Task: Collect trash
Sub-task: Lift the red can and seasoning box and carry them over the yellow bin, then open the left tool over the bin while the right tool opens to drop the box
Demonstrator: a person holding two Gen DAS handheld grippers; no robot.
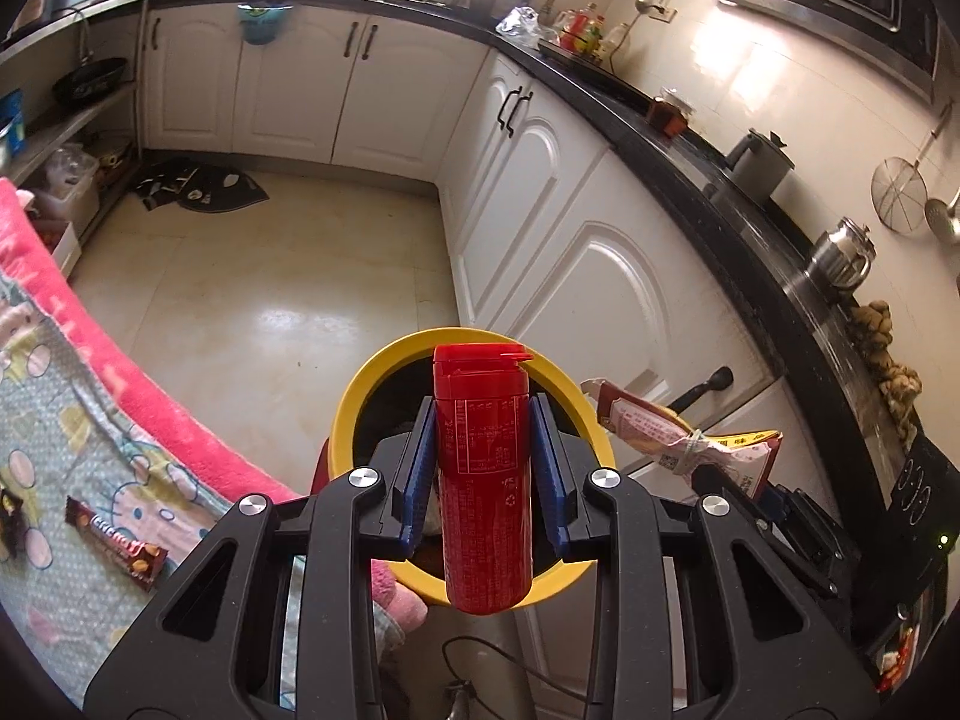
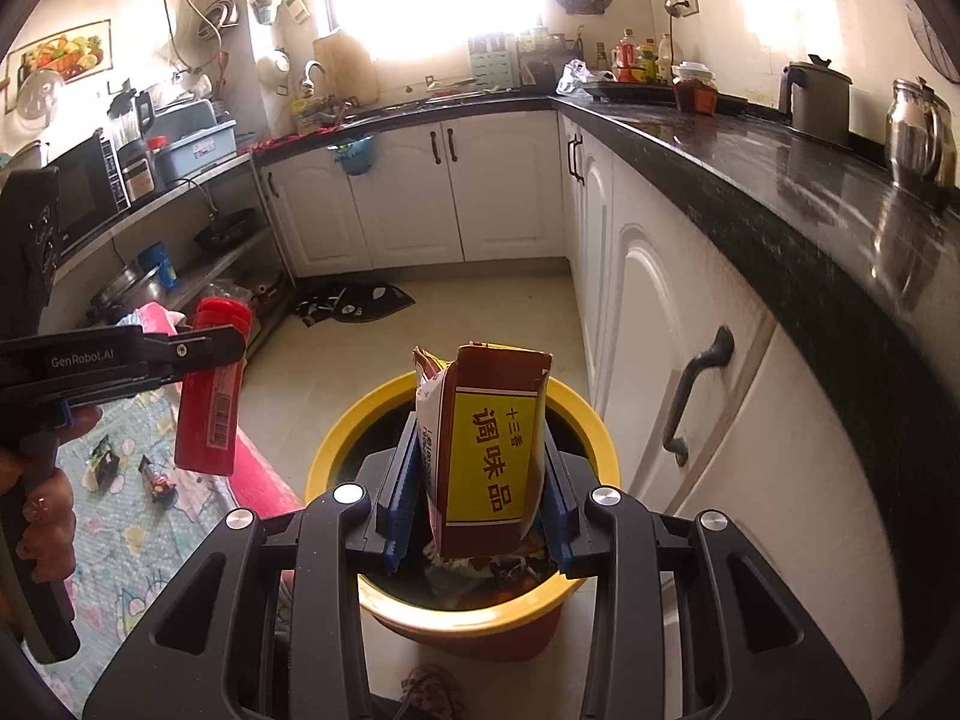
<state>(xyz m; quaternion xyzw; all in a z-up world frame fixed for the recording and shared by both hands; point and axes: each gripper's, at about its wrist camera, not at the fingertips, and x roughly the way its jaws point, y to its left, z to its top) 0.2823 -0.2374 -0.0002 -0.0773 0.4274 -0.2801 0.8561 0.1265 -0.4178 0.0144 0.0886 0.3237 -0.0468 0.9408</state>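
Observation:
My left gripper (image 1: 483,450) is shut on a red plastic bottle (image 1: 483,480) with a flip cap, held upright over the yellow-rimmed trash bin (image 1: 354,396). The same bottle (image 2: 210,402) and left gripper (image 2: 198,354) show at the left of the right wrist view. My right gripper (image 2: 480,468) is shut on a brown and yellow seasoning box (image 2: 489,456) with a crumpled packet behind it, just above the bin (image 2: 336,438), which holds dark trash. In the left wrist view that box (image 1: 678,432) appears right of the bin.
White cabinets (image 1: 570,228) under a black counter (image 2: 750,180) run along the right. A pink-edged patterned cloth (image 1: 72,384) at the left carries snack wrappers (image 1: 114,540) (image 2: 157,480). A dark mat (image 2: 354,300) lies on the tiled floor. A hand (image 2: 42,516) holds the left gripper's handle.

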